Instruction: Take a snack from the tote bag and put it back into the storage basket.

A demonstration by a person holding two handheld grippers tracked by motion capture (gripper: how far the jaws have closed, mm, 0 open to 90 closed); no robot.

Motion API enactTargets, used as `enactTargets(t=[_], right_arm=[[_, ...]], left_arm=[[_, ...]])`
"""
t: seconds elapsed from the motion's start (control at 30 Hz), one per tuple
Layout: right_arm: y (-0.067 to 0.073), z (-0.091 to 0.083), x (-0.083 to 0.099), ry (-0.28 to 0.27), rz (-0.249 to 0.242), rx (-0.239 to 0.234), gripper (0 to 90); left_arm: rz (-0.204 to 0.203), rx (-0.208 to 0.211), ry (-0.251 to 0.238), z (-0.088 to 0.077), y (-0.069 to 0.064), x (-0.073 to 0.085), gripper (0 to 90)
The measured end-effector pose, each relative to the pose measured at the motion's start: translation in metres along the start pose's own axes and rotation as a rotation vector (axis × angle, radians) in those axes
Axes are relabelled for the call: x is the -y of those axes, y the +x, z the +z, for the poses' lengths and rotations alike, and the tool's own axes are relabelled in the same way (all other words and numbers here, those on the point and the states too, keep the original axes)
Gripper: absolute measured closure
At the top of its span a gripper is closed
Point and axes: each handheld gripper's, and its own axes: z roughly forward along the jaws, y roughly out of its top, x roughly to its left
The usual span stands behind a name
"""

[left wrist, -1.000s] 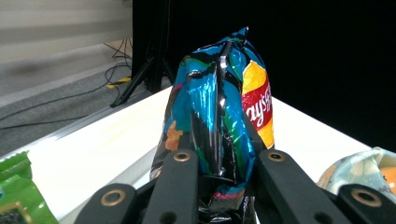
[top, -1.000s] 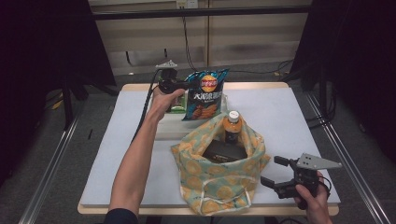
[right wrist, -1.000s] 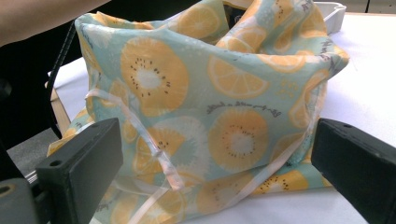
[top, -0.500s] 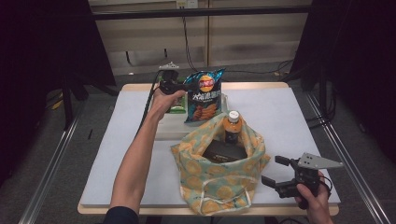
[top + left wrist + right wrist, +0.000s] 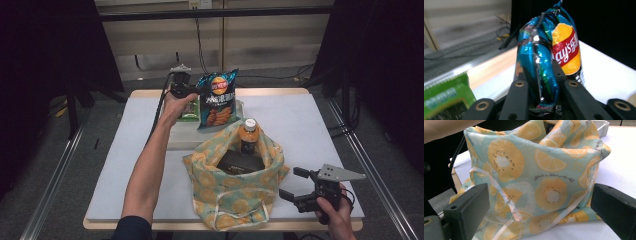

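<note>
The chip bag (image 5: 217, 99) is blue and glossy, with a red-and-yellow logo near its top and chips pictured below. It hangs upright in the air above the far part of the table, clear of the surface, its crimped top edge uppermost. In the left gripper view its side edge (image 5: 540, 62) is pinched flat and creased, the foil bulging to either side of the squeeze.
</note>
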Motion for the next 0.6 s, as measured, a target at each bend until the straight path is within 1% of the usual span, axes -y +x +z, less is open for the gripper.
enactTargets(t=[0.03,0.07,0.1,0.13,0.23,0.27,0.3,0.33,0.37,0.4,0.43,0.47,0.53,0.57,0.6], right_arm=[[0.0,0.0,0.0,0.0,0.0,-0.001,1.8],[0.0,0.0,0.0,0.001,0.001,-0.003,1.8],[0.0,0.0,0.0,0.001,0.001,-0.002,1.8],[0.0,0.0,0.0,0.0,0.0,-0.003,1.8],[-0.001,-0.001,0.001,-0.002,0.006,-0.003,1.8],[-0.001,-0.001,0.001,-0.002,0.005,-0.002,1.8],[-0.001,-0.001,0.001,-0.005,0.002,-0.001,1.8],[-0.001,-0.001,0.001,-0.004,0.0,-0.003,1.8],[-0.001,-0.001,0.001,-0.002,0.0,-0.002,1.8],[0.0,-0.001,0.001,-0.002,0.003,-0.002,1.8],[0.001,-0.001,0.001,-0.002,0.001,-0.002,1.8],[0.001,-0.001,0.001,-0.002,-0.004,-0.003,1.8],[0.001,-0.001,0.001,-0.002,-0.005,-0.004,1.8],[0.001,-0.001,0.001,-0.001,-0.006,-0.004,1.8],[0.001,-0.001,0.001,-0.001,-0.006,-0.004,1.8]], left_arm=[[0.009,-0.023,0.0,0.001,0.001,-0.001,81.7],[0.018,-0.021,0.004,0.002,0.002,-0.002,81.5],[0.016,-0.018,0.004,0.003,0.003,-0.001,80.8],[0.011,-0.005,0.004,0.004,0.004,0.0,80.0],[0.012,-0.018,0.008,0.006,0.003,0.003,74.8],[0.007,-0.018,0.011,0.006,0.004,0.004,71.7],[-0.001,-0.023,0.018,0.007,0.004,0.005,65.6],[-0.003,-0.027,0.011,0.006,0.003,0.006,63.4],[-0.005,-0.019,0.012,0.005,0.004,0.007,63.0],[-0.015,-0.021,0.02,0.004,0.004,0.007,59.1],[-0.02,-0.035,0.026,0.004,0.004,0.007,49.6],[-0.034,-0.039,0.024,0.003,0.004,0.007,43.6],[-0.029,-0.051,0.031,0.0,0.005,0.008,40.7],[-0.039,-0.049,0.033,-0.001,0.006,0.009,35.4],[-0.046,-0.049,0.034,-0.002,0.007,0.01,32.2]])
